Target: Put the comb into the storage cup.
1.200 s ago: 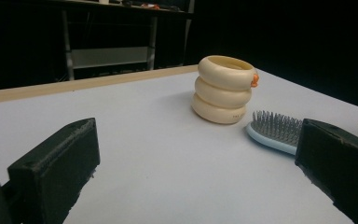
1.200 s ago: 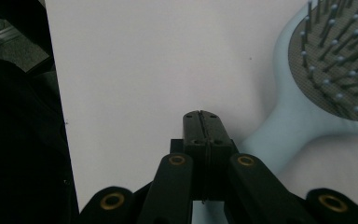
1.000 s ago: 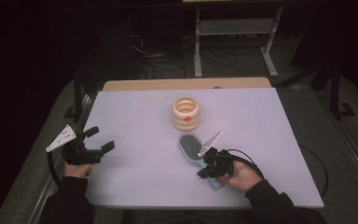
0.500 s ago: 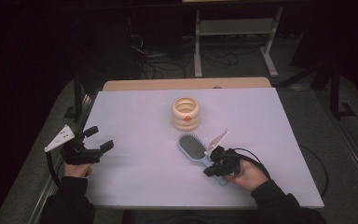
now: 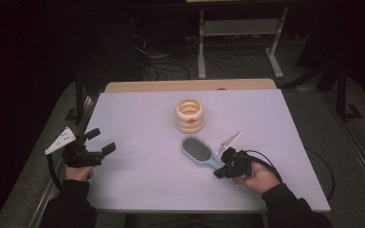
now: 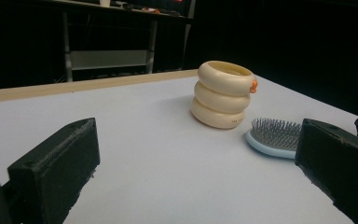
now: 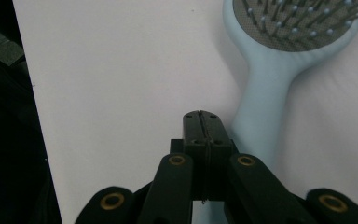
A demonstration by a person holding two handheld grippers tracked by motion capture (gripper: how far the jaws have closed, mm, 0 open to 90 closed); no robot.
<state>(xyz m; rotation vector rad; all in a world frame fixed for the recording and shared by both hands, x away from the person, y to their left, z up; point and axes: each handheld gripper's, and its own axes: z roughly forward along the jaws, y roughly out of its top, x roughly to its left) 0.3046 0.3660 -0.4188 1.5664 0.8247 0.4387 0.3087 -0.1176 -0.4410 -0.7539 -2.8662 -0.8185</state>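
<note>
High view, one hairbrush (image 5: pixel 197 150) (blue), one ring-stack (image 5: pixel 189 115)

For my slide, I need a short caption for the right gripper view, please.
Right gripper, jaws shut and empty, beside the handle of a light blue hairbrush lying bristles-up on the white table.

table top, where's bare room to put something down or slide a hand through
Free: the far corners of the table either side of the ring stack, and the wide middle strip between the left gripper and the hairbrush. Crowded: the right-centre, where stack, hairbrush and right gripper sit close together, its shut fingers beside the brush handle.
</note>
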